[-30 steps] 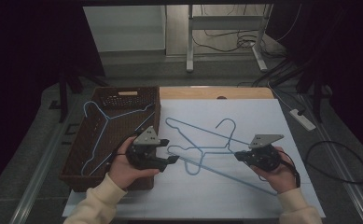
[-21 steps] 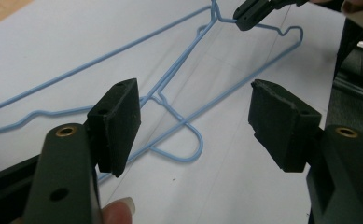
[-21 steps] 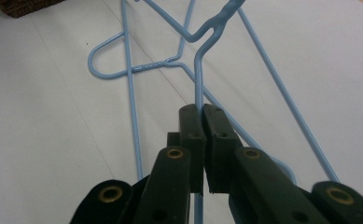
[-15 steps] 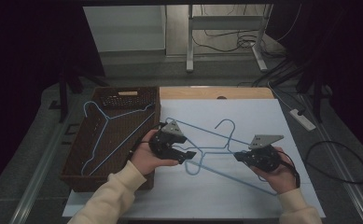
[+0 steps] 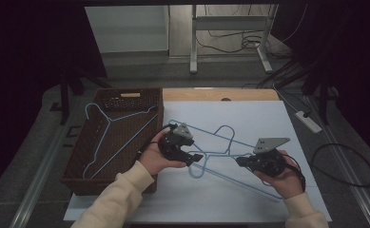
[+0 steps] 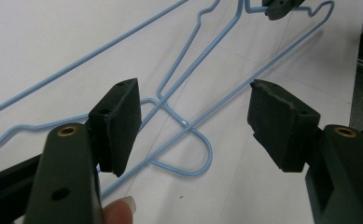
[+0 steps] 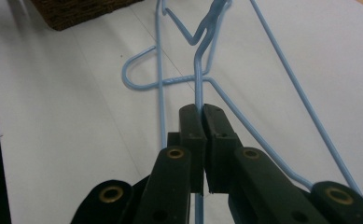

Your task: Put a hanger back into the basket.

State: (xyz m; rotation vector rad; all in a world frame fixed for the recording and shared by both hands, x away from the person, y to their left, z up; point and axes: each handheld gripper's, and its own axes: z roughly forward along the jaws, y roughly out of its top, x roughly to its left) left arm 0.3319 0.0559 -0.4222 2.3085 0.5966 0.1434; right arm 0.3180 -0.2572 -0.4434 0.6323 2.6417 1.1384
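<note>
Dim workshop floor, dark on both sides, surrounds a white table top (image 5: 268, 118) with trailing cables and a metal stand leg at 12 o'clock of the high view. On the white surface lie two pale blue wire hangers (image 5: 220, 152), tangled and crossing one another near the centre of the high view. At 9 o'clock of that view sits a brown wicker basket (image 5: 78, 175), touching the table's edge, with a third blue hanger (image 5: 109, 137) laid slantwise inside it. A person's cream-sleeved forearms come in from 6 o'clock. The left gripper (image 5: 192, 159) hovers at the middle of the scene, just above the hooked end of the tangled wires; in the left gripper view its two black jaws stand wide apart, the pads (image 6: 118, 123) bare, with a blue hook loop (image 6: 188, 154) lying on the table between and beyond them, untouched. A fingertip shows at 6 o'clock of that view. The right gripper (image 5: 242, 161) sits at about 4 o'clock of the high view, resting low over the table; in the right gripper view its jaws are pressed together, pinching one straight blue wire (image 7: 198, 84) that runs up toward 12 o'clock, where it meets the twisted neck of the hangers. The basket's corner (image 7: 76, 9) shows at 11 o'clock of that view.
</note>
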